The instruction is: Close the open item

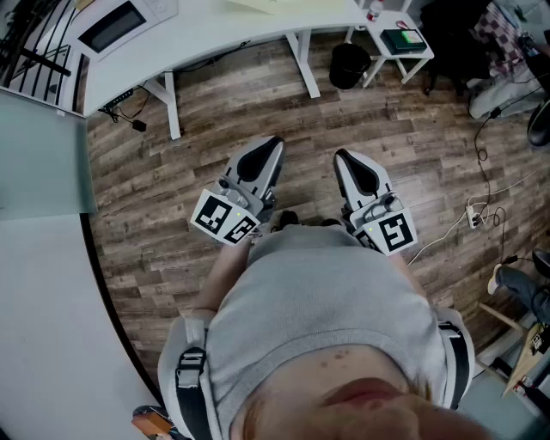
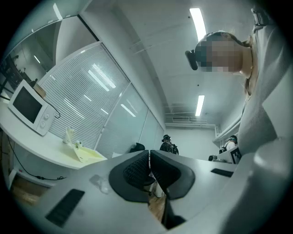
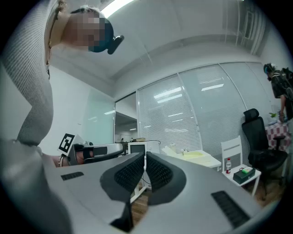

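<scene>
Two grey plastic grippers are held shut and empty, well apart from the microwave.
The white box-shaped microwave with a dark glass window (image 1: pixel 120 24) is set near the left end of the curved white table (image 1: pixel 223 39). Its long axis is laid along the table's front edge and its window face is turned outward over that edge; whether its door is ajar cannot be told. The left gripper (image 1: pixel 265 150) and the right gripper (image 1: pixel 352 161) are held side by side over the wood-plank floor (image 1: pixel 412 129), their ribbed black pads brought together with nothing between them.
</scene>
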`<act>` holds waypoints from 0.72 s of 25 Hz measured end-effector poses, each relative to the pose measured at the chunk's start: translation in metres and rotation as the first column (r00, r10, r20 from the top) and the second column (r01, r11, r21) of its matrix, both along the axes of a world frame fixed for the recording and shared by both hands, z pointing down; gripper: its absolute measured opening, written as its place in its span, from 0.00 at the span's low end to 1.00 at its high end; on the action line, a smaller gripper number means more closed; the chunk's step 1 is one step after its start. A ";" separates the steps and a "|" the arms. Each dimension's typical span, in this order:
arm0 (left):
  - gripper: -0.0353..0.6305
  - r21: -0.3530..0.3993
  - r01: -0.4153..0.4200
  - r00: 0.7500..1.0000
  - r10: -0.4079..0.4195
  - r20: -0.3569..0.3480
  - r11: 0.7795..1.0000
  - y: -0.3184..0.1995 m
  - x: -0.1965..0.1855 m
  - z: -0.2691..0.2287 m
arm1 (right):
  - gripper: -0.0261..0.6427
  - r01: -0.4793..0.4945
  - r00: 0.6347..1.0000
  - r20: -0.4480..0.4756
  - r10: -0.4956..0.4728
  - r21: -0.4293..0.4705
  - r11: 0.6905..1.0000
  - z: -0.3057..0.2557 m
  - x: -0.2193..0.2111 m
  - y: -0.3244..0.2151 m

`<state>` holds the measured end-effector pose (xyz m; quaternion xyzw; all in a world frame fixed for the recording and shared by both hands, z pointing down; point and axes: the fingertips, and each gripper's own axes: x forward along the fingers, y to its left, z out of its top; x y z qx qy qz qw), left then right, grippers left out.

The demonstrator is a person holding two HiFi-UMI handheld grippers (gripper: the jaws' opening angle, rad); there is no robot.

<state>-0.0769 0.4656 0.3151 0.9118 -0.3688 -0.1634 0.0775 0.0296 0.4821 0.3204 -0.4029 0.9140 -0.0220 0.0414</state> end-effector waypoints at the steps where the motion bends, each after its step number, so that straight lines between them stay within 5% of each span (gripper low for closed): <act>1: 0.08 0.001 0.000 1.000 0.000 0.001 1.000 -0.001 0.000 0.000 | 0.15 -0.001 1.000 -0.001 0.001 -0.001 1.000 0.000 0.000 -0.001; 18: 0.08 0.018 -0.060 0.998 0.060 -0.003 0.998 0.003 -0.003 -0.001 | 0.15 -0.061 0.998 -0.004 0.061 0.015 0.998 0.000 -0.005 0.009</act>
